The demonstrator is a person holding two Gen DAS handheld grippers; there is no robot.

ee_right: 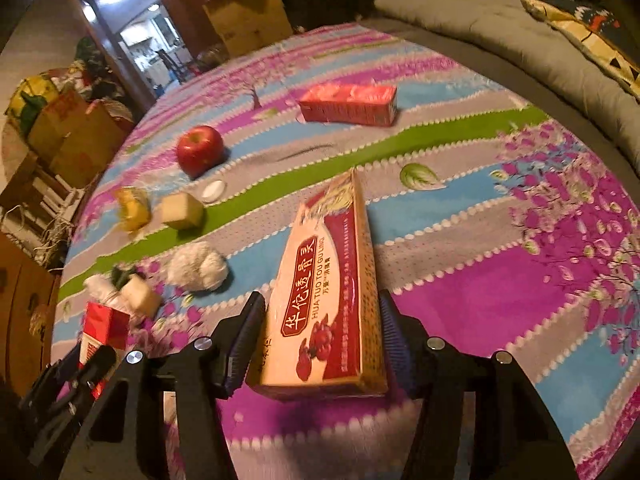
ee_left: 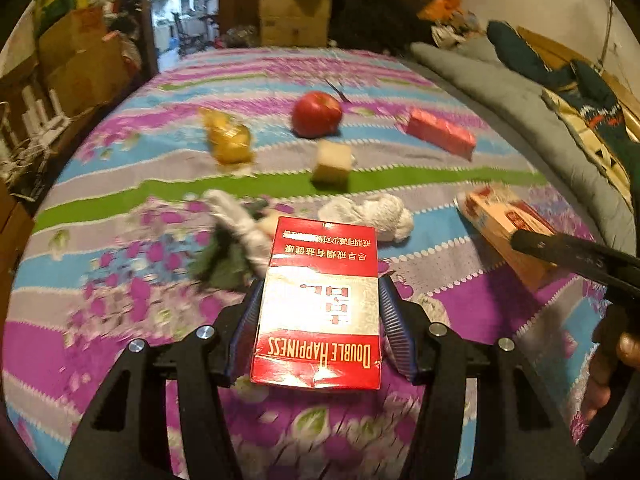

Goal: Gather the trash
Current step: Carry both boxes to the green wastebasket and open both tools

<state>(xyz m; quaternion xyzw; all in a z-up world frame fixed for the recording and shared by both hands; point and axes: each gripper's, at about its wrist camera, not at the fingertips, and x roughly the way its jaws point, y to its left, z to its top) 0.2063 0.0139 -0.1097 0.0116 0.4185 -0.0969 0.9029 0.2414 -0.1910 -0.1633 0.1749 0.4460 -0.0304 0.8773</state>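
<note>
My left gripper (ee_left: 318,292) is shut on a red and silver Double Happiness cigarette pack (ee_left: 320,304), held above the patterned cloth. My right gripper (ee_right: 322,312) is shut on a long orange and red medicine box (ee_right: 332,292); that box also shows at the right of the left wrist view (ee_left: 500,220). The cigarette pack shows at the lower left of the right wrist view (ee_right: 105,326). On the cloth lie crumpled white tissue (ee_left: 372,212), another white wad with dark green scraps (ee_left: 236,232), a yellow wrapper (ee_left: 230,140), a pink box (ee_left: 440,132) and a beige cube (ee_left: 332,162).
A red apple (ee_left: 316,114) sits mid-table. A small white cap (ee_right: 213,190) lies by the cube. Cardboard boxes (ee_left: 294,12) stand behind the table. A grey cushion (ee_left: 520,92) and bedding run along the right. Boxes and clutter (ee_left: 76,56) fill the left side.
</note>
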